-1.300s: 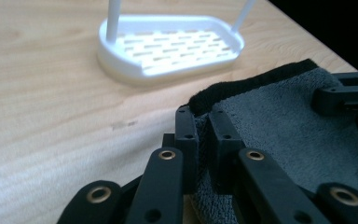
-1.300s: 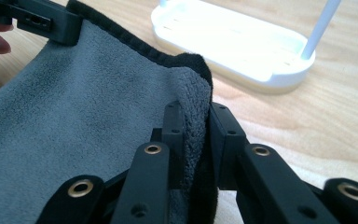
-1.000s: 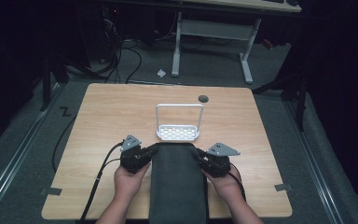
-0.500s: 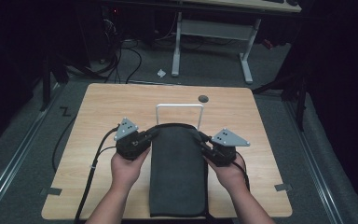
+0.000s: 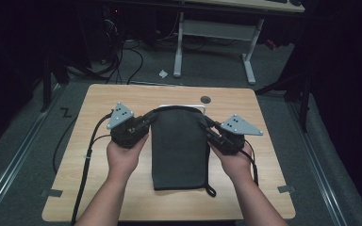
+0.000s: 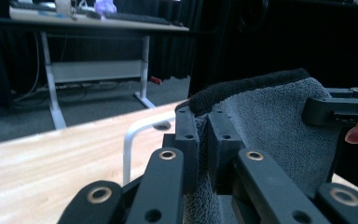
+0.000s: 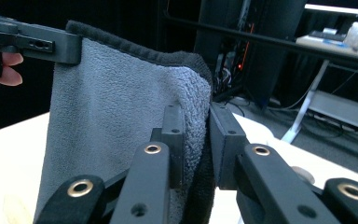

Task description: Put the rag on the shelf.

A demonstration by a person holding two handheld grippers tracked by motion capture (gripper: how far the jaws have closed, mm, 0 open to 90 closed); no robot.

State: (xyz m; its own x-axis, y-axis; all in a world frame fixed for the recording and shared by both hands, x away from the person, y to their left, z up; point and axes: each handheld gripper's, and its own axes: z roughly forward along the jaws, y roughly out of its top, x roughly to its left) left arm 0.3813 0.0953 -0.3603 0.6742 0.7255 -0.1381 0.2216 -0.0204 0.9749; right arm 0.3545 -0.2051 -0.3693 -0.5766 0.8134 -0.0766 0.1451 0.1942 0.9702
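Both pairs of jaws are clamped on a grey towel point(image 5: 179, 146): the left gripper point(image 5: 143, 123) pinches its left top corner, the right gripper point(image 5: 209, 126) its right. The left gripper view shows a white wire rack point(image 6: 135, 140) beyond it, standing on the wooden table point(image 5: 99, 99); far off, a desk point(image 6: 74, 21) in the dark room.

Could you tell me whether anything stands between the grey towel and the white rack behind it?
Nothing visible does. The left tool and right tool each pinch a top corner of the towel, which hangs just in front of the white rack. In the left gripper view only bare table lies between them.
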